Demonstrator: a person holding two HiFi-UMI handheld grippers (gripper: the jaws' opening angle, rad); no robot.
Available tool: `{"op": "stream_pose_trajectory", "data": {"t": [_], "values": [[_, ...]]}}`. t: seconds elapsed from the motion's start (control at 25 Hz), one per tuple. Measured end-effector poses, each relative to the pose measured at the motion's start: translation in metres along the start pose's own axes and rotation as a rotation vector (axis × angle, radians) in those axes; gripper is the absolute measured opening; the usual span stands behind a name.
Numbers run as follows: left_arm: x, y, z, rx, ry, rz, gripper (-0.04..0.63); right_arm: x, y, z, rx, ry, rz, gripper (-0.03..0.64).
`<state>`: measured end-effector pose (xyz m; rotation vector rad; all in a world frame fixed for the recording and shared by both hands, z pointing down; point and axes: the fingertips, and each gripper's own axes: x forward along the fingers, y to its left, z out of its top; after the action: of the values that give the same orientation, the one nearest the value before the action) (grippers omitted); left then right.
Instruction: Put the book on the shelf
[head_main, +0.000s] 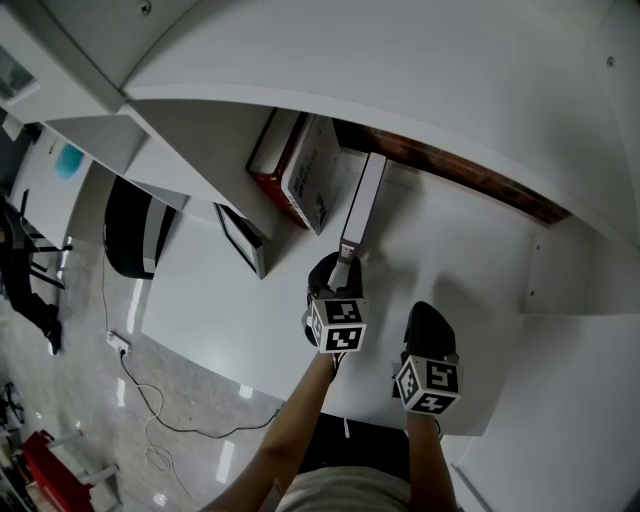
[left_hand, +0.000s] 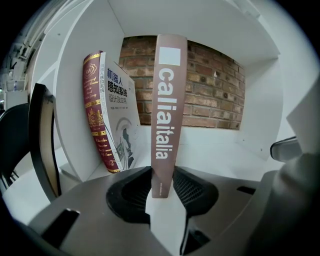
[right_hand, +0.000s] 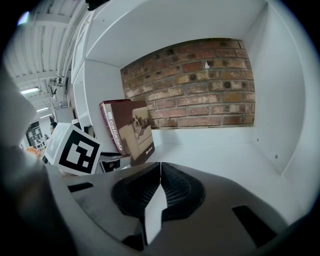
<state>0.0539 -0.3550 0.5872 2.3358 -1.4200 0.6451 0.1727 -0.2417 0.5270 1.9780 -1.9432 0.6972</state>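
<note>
The left gripper has its jaws closed on the lower end of a brown book — in the left gripper view both ribbed pads lie against the sides of the spine, which carries white lettering and rises nearly upright between them. The book stands inside an open compartment of a white shelf with a brick wall behind it, near the front edge. It stands apart from two books leaning against the compartment's left wall: a red-spined book with gold ornament and, against it, a white book with a Chinese title. Outside that wall leans a dark-framed panel. The right gripper hangs just beside the left one, in front of the same compartment, with its jaws together and nothing between them. Its view shows the brown book's cover — a dog on a sofa — and the left gripper's marker cube.
</note>
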Motion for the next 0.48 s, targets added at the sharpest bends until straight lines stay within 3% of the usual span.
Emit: {"op": "stream_pose_trajectory", "data": {"t": [0.48], "values": [[0.017,0.002,0.011,0.001,0.003,0.031,0.143,0.003,-0.007,0.000,0.008,0.005,-0.012,0.017]]}}
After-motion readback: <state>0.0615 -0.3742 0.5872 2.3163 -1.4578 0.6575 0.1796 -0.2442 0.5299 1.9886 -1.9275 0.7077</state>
